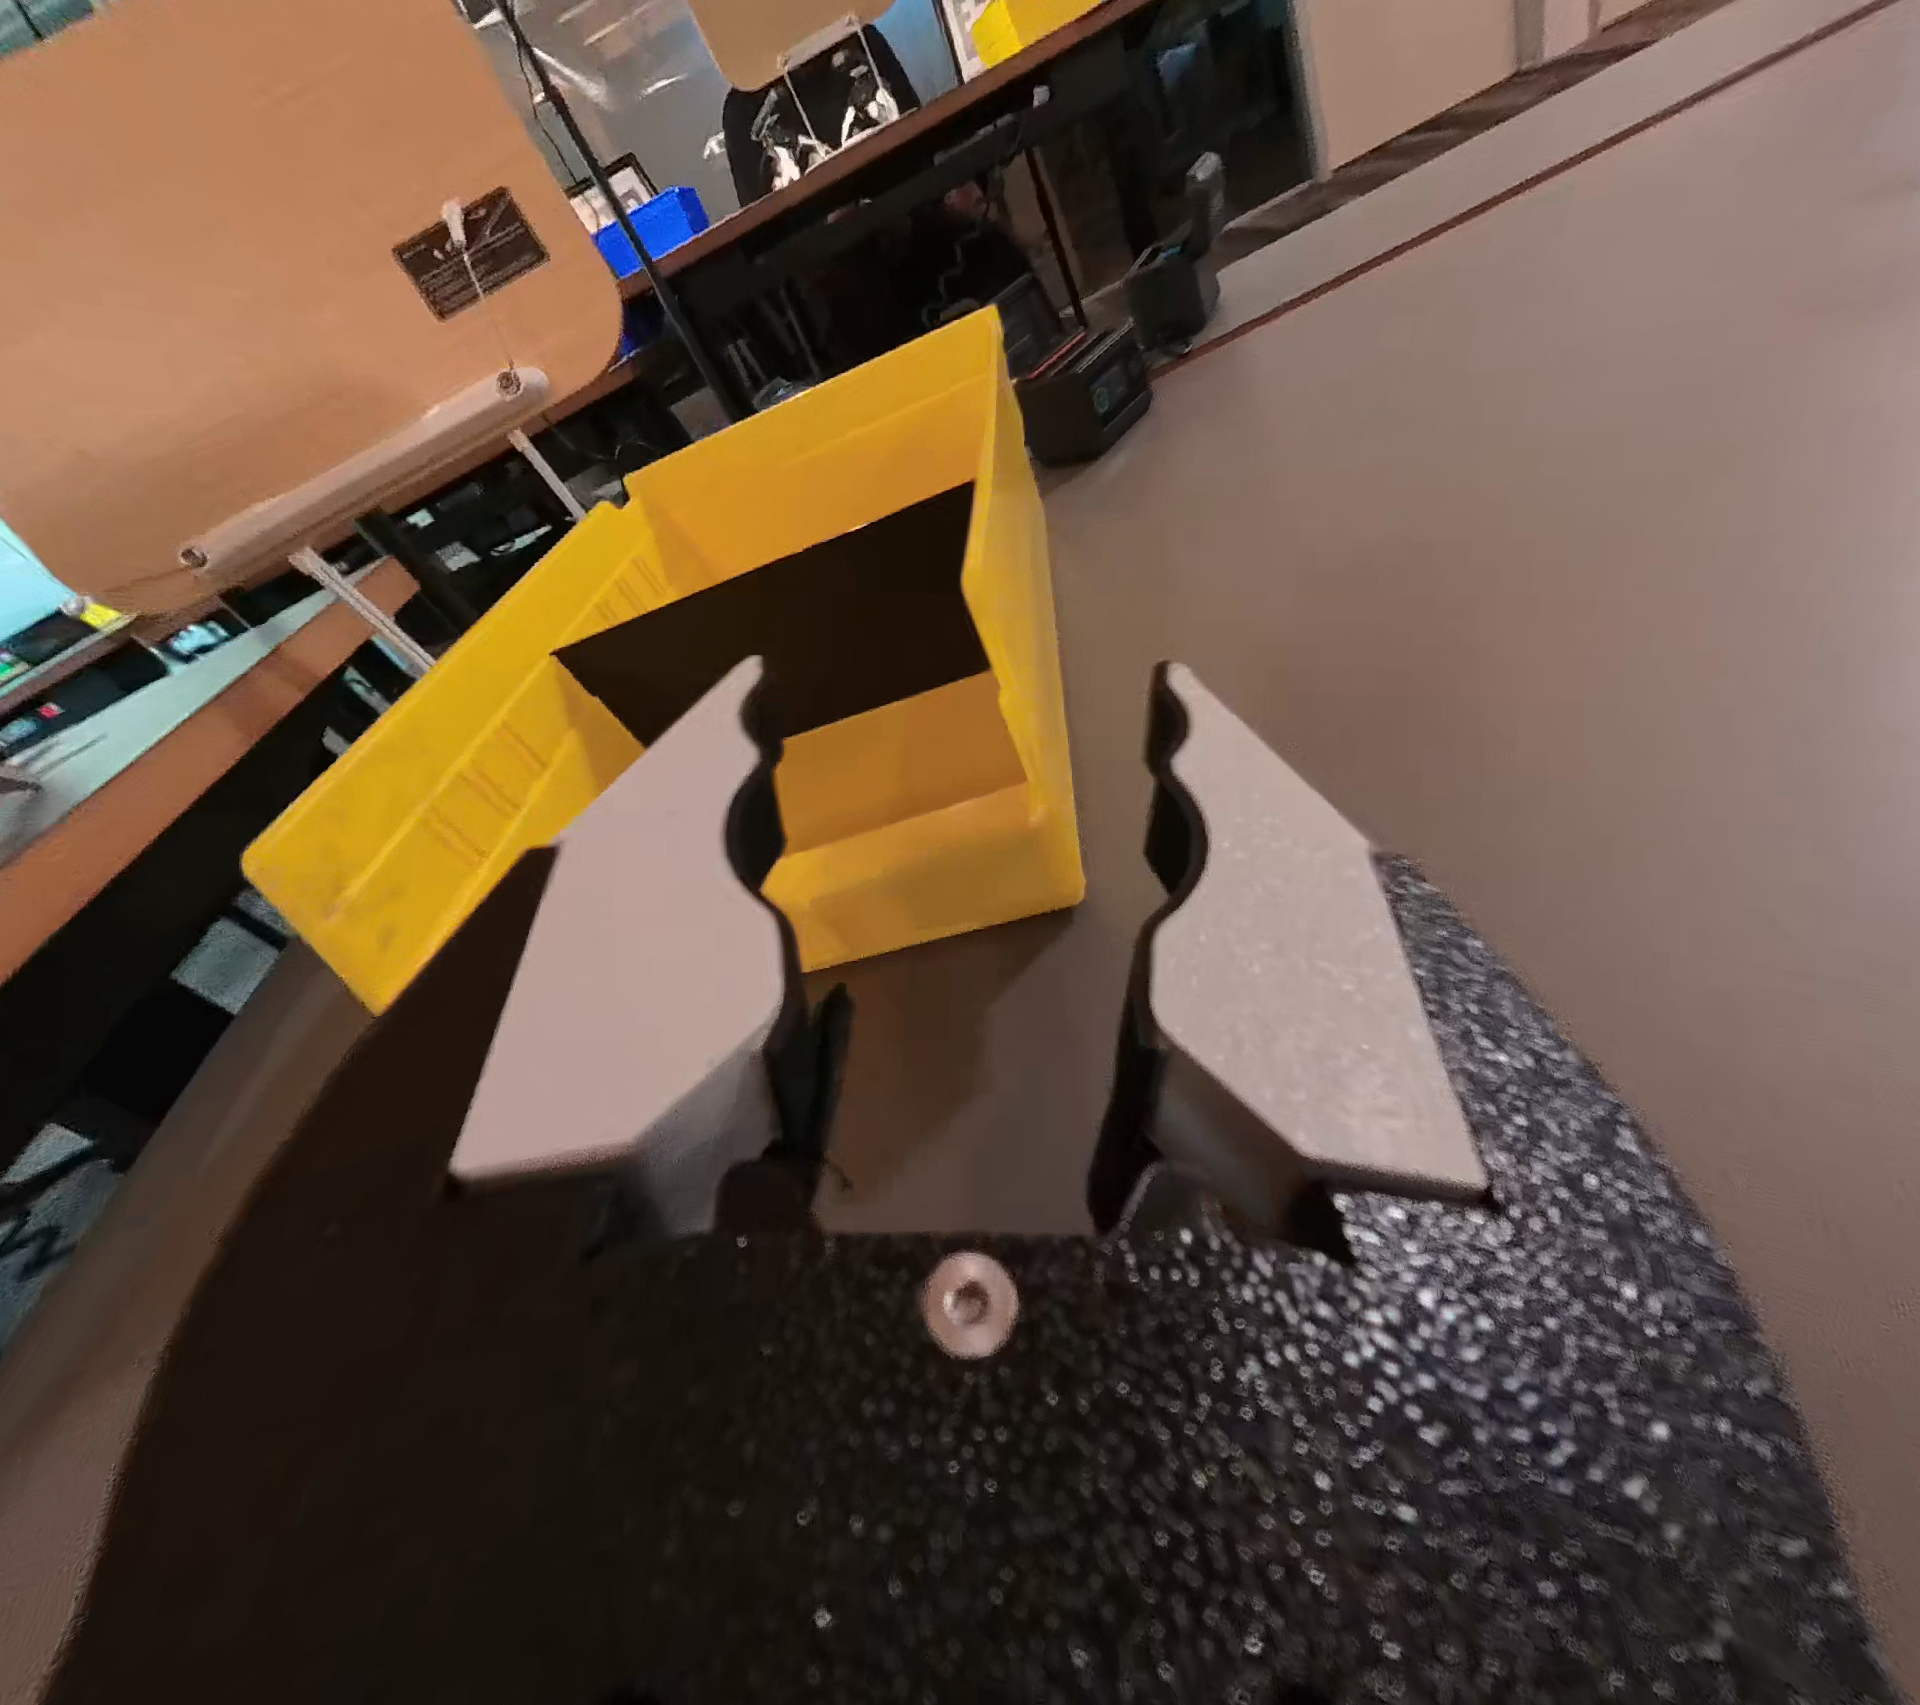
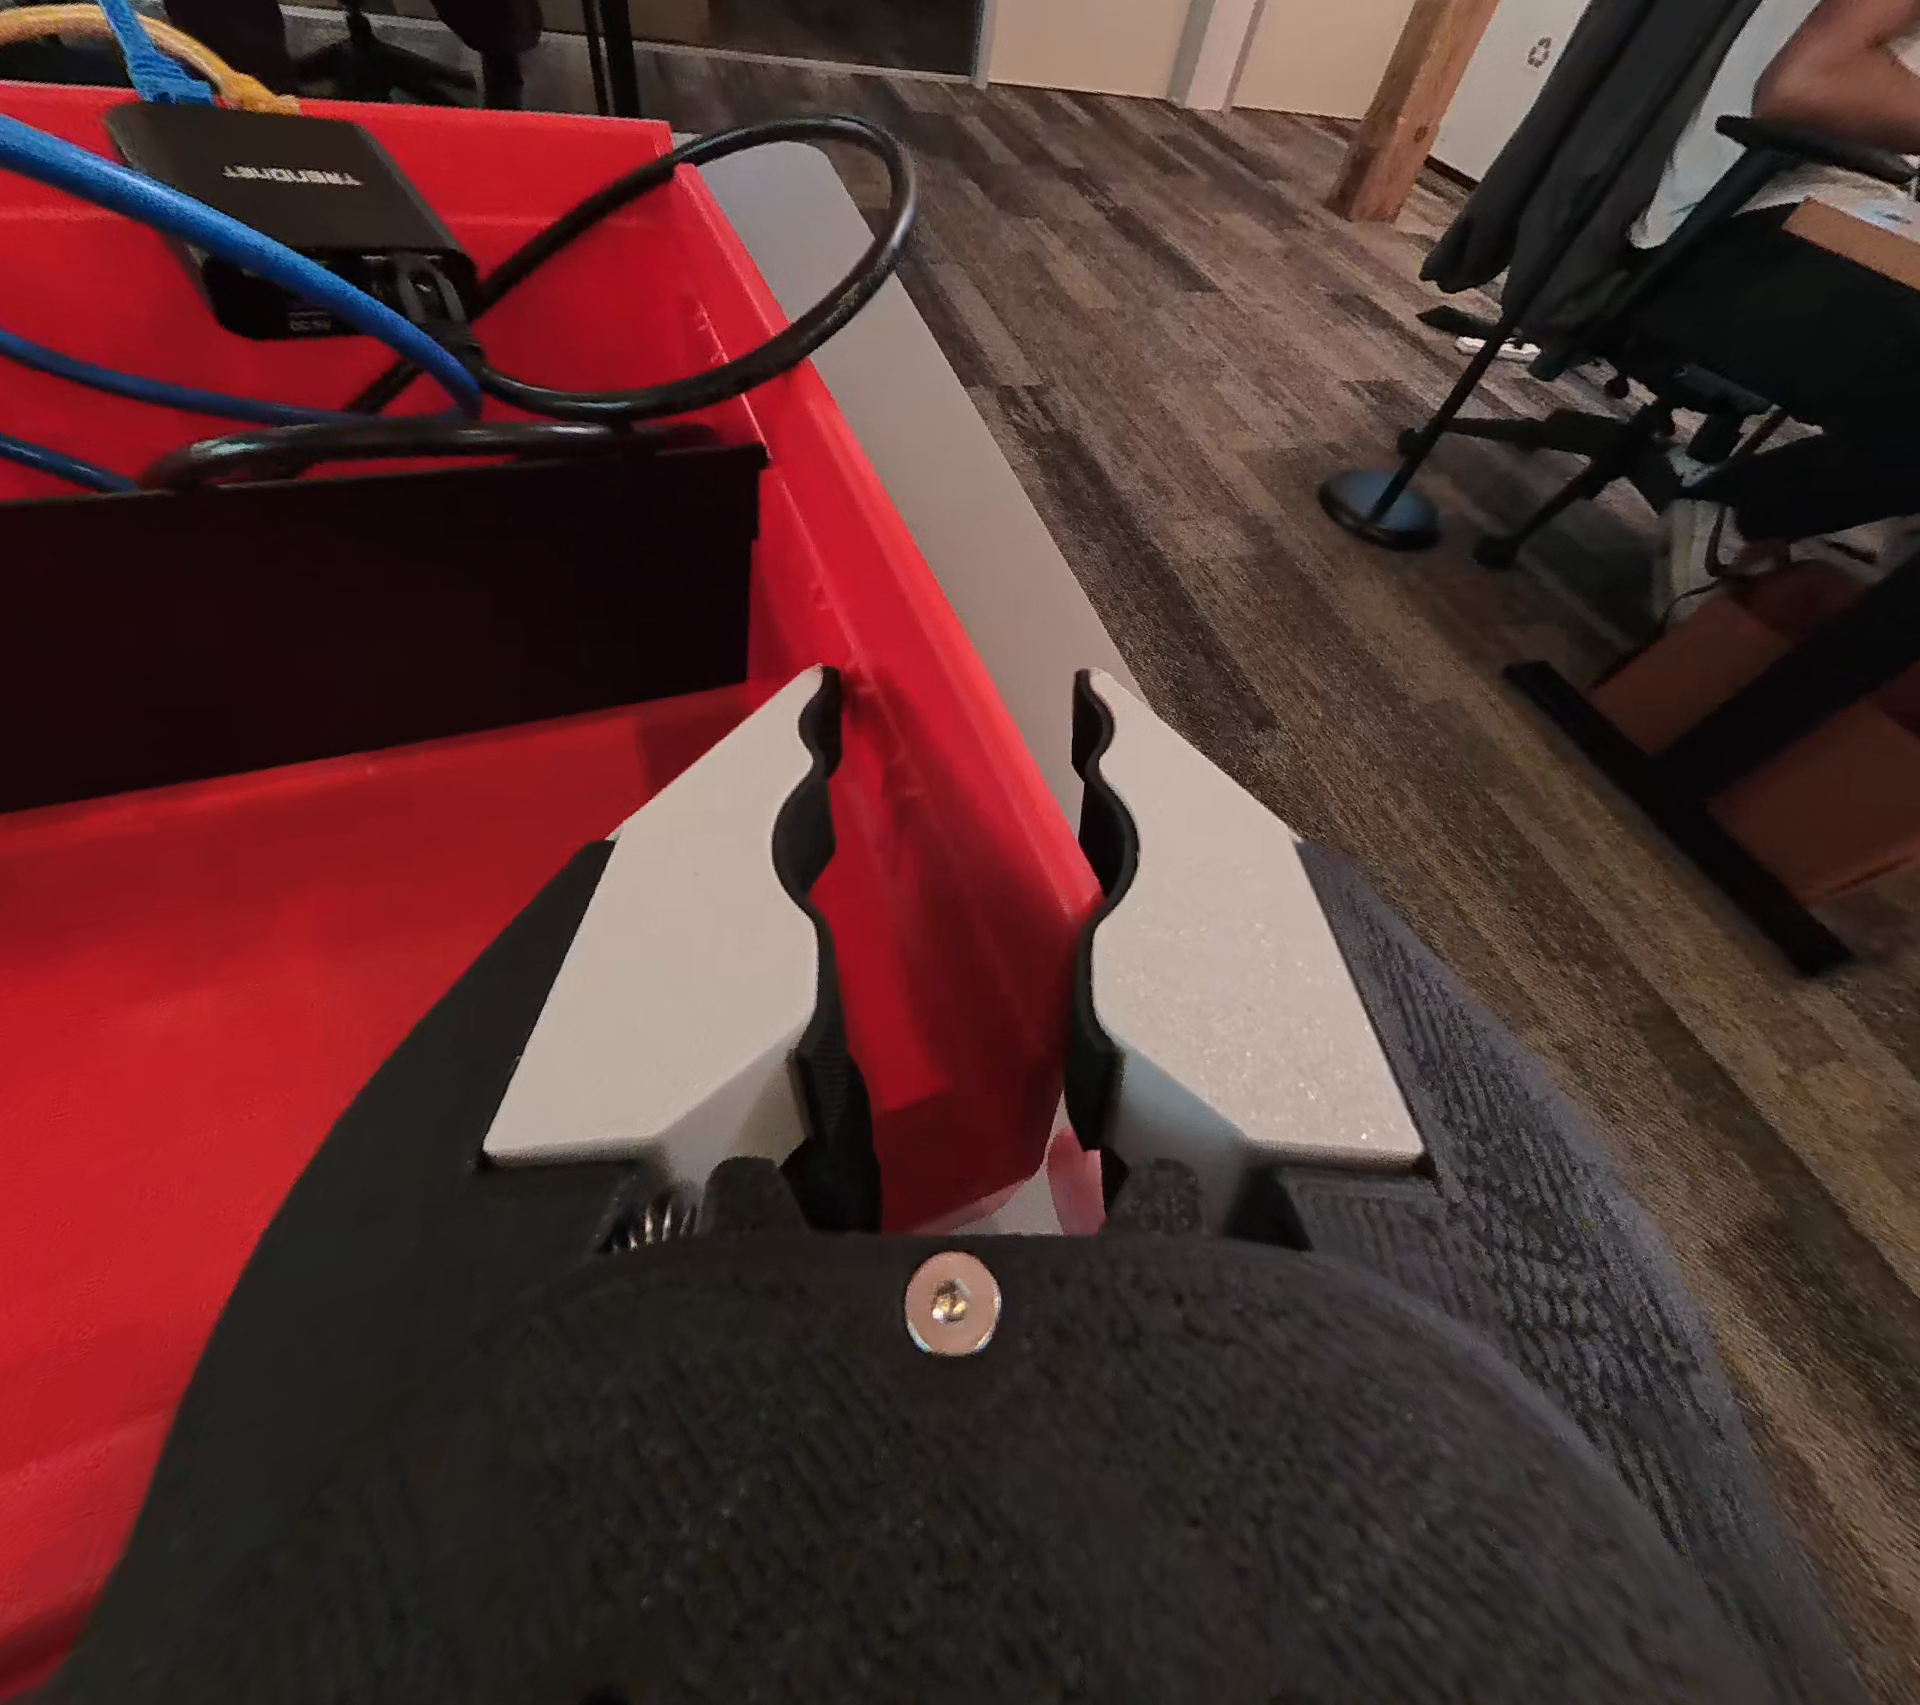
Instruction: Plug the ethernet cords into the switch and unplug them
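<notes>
A black switch (image 2: 291, 190) lies in the far compartment of a red bin (image 2: 312, 928). Blue ethernet cords (image 2: 260, 253) and a yellow cord (image 2: 156, 34) run to it; a blue plug sits at its far end. A black cable (image 2: 894, 221) plugs into its near face and loops over the bin's right wall. My right gripper (image 2: 956, 679) is open and empty, its jaws astride the bin's right wall, short of the switch. My left gripper (image 1: 961, 679) is open and empty above the table, in front of a yellow bin (image 1: 904, 886). No cords or switch show in the left wrist view.
A black divider (image 2: 364, 595) splits the red bin; another (image 1: 831, 606) splits the yellow bin. The grey table (image 1: 1507, 616) stretches right of the yellow bin, and its edge (image 2: 935, 450) runs beside the red bin. A chair back (image 1: 260, 201) stands left. A seated person (image 2: 1849, 24) and a stand base (image 2: 1377, 502) are right. The left gripper's tips are roughly 75 centimeters from the right gripper's.
</notes>
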Action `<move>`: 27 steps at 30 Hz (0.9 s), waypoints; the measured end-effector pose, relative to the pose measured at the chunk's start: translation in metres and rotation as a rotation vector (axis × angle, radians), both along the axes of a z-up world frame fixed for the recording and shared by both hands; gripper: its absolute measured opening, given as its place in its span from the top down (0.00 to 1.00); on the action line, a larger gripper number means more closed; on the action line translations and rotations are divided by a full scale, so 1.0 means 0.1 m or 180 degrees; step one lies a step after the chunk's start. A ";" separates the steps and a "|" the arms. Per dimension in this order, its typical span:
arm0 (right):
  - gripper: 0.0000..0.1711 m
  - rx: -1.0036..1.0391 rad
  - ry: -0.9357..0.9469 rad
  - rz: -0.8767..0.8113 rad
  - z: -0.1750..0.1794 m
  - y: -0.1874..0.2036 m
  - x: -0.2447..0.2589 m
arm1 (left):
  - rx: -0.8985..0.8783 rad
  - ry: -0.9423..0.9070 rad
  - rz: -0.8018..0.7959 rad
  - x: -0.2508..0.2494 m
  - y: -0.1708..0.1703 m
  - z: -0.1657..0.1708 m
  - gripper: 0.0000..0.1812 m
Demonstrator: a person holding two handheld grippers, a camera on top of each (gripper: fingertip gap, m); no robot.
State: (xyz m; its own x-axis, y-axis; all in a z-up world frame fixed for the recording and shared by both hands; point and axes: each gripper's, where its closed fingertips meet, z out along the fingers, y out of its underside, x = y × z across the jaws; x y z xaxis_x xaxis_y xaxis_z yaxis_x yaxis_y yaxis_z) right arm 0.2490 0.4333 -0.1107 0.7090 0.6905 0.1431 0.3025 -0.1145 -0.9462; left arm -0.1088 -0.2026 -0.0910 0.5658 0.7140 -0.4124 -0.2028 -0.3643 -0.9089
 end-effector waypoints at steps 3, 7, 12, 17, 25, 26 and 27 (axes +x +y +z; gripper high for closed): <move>0.77 -0.0037 0.0086 0.0089 0.01 -0.02 -0.02 | -0.0372 0.0084 0.0197 -0.03 0.00 -0.06 0.72; 0.85 -0.0250 0.0338 0.0329 0.04 -0.11 -0.04 | -0.0417 0.0122 0.0326 -0.08 -0.02 -0.04 0.68; 0.98 -0.0518 0.0539 0.0716 0.05 -0.30 -0.06 | -0.0119 -0.0012 0.0285 -0.16 -0.03 -0.01 0.66; 0.99 -0.0456 0.0414 0.0812 0.05 -0.40 -0.03 | -0.0156 -0.0033 0.0212 -0.24 0.07 -0.05 0.66; 0.99 -0.0161 0.0043 0.0826 0.05 -0.52 0.05 | -0.0330 0.0056 0.0107 -0.34 0.28 -0.05 0.77; 0.99 -0.0172 0.0048 0.0826 0.05 -0.53 0.06 | -0.0340 0.0033 0.0081 -0.35 0.30 -0.07 0.80; 0.99 -0.0182 0.0053 0.0827 0.05 -0.54 0.07 | -0.0340 0.0001 0.0060 -0.37 0.31 -0.09 0.83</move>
